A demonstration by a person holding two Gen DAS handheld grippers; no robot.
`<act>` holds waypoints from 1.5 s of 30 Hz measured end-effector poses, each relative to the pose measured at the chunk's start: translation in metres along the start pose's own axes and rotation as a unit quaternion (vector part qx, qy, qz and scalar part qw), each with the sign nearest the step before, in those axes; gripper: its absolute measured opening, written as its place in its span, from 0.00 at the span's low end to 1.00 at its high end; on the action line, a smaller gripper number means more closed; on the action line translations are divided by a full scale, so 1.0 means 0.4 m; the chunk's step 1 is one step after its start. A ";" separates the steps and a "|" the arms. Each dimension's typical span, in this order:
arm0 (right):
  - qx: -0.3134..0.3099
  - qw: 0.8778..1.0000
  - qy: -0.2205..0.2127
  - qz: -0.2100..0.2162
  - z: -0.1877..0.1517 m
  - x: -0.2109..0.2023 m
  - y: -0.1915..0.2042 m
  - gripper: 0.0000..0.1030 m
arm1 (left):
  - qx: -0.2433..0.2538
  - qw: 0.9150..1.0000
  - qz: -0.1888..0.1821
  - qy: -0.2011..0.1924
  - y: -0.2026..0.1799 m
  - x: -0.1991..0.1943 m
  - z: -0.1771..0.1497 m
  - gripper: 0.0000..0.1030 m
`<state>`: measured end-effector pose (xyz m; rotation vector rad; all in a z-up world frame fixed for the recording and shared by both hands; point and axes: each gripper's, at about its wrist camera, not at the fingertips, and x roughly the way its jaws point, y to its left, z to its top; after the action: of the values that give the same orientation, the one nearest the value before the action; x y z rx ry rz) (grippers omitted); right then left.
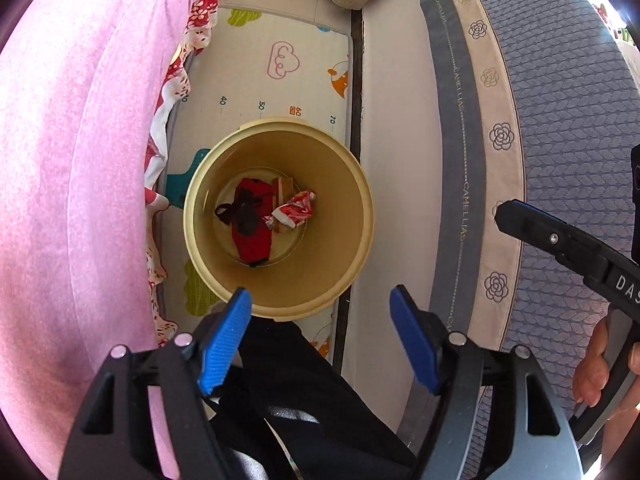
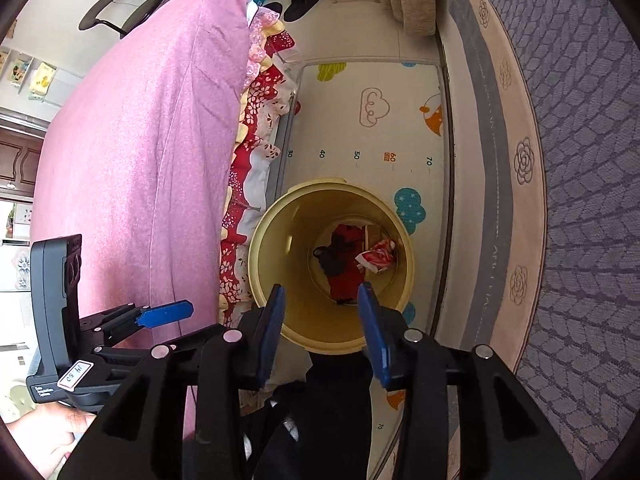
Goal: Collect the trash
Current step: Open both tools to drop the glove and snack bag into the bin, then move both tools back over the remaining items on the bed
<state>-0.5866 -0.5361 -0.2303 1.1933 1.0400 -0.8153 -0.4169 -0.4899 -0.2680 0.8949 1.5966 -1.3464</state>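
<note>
A cream round trash bin stands on the play mat between two beds. Inside lie a red and black wrapper, a crumpled red and white wrapper and a brown piece. My left gripper is open and empty above the bin's near rim. In the right wrist view the same bin holds the same trash. My right gripper is open and empty over the bin's near edge. The left gripper shows at the left there.
A pink blanket covers the bed on the left, with a red floral sheet hanging down. A grey patterned mattress runs along the right. The cartoon play mat lies on the floor; slippers sit at the far end.
</note>
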 end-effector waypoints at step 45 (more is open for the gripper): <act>-0.575 0.794 0.114 0.161 -0.549 0.238 1.739 0.37 | -0.528 0.785 0.126 -0.298 1.193 -0.771 -1.096 0.72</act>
<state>0.0416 -0.1769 -0.0986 0.3534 1.1834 0.2982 0.0695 0.0211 -0.1378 -0.0486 1.3273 -0.3001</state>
